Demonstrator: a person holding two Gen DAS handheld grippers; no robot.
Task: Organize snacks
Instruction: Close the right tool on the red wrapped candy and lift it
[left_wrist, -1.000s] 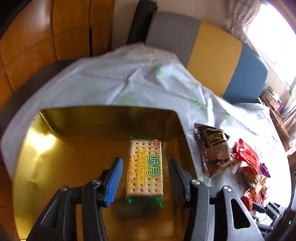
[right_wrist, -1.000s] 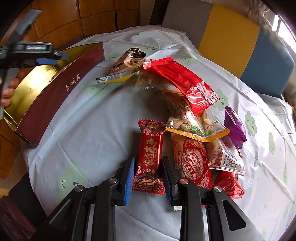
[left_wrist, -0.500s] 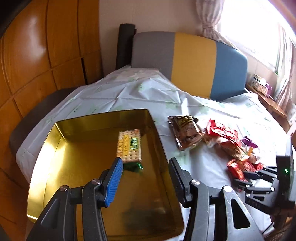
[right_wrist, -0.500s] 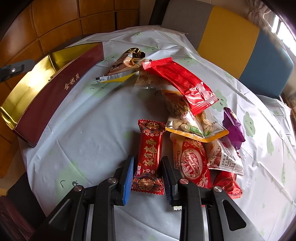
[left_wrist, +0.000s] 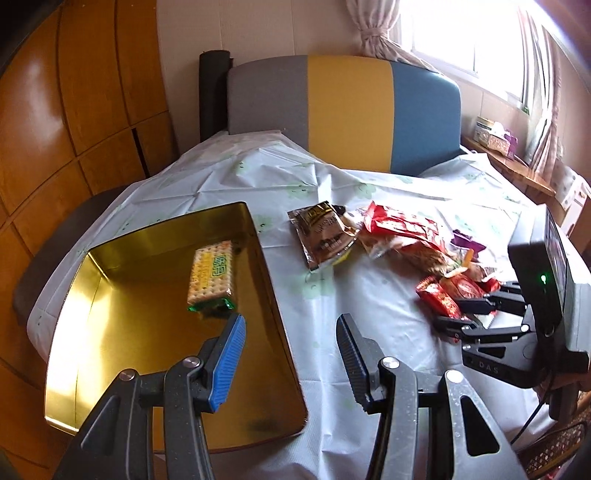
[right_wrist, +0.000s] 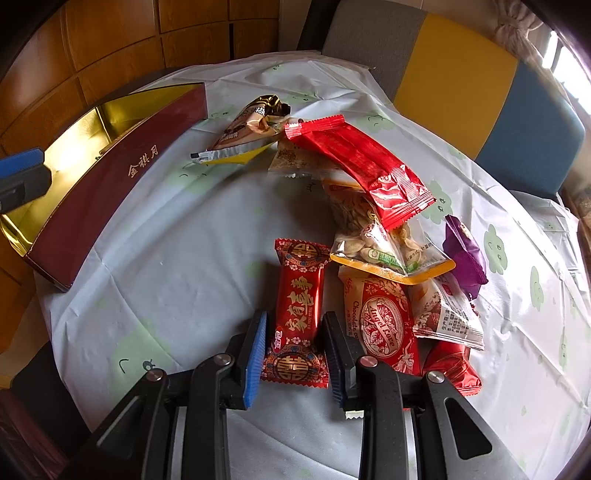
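Observation:
A gold tin (left_wrist: 129, 332) with a maroon outer wall (right_wrist: 110, 192) stands on the table's left side. One cracker pack (left_wrist: 211, 273) lies flat inside it. My left gripper (left_wrist: 290, 325) hangs open and empty over the tin's right rim, well back from the crackers. My right gripper (right_wrist: 295, 321) is shut on the near end of a red candy packet (right_wrist: 299, 295), which rests on the tablecloth. In the left wrist view the same right gripper (left_wrist: 461, 317) shows at the right with that red candy packet (left_wrist: 439, 299).
Loose snacks lie heaped right of the tin: a brown packet (right_wrist: 247, 125), a long red packet (right_wrist: 362, 166), a seed bag (right_wrist: 376, 236), a chocolate packet (right_wrist: 380, 325), a purple wrapper (right_wrist: 463, 254). A grey, yellow and blue seat back (left_wrist: 347, 110) stands behind the table.
My left gripper has drawn back and up from the cracker pack, which stays in the tin, and has swung towards the tin's right rim. The right gripper and its packet have kept still.

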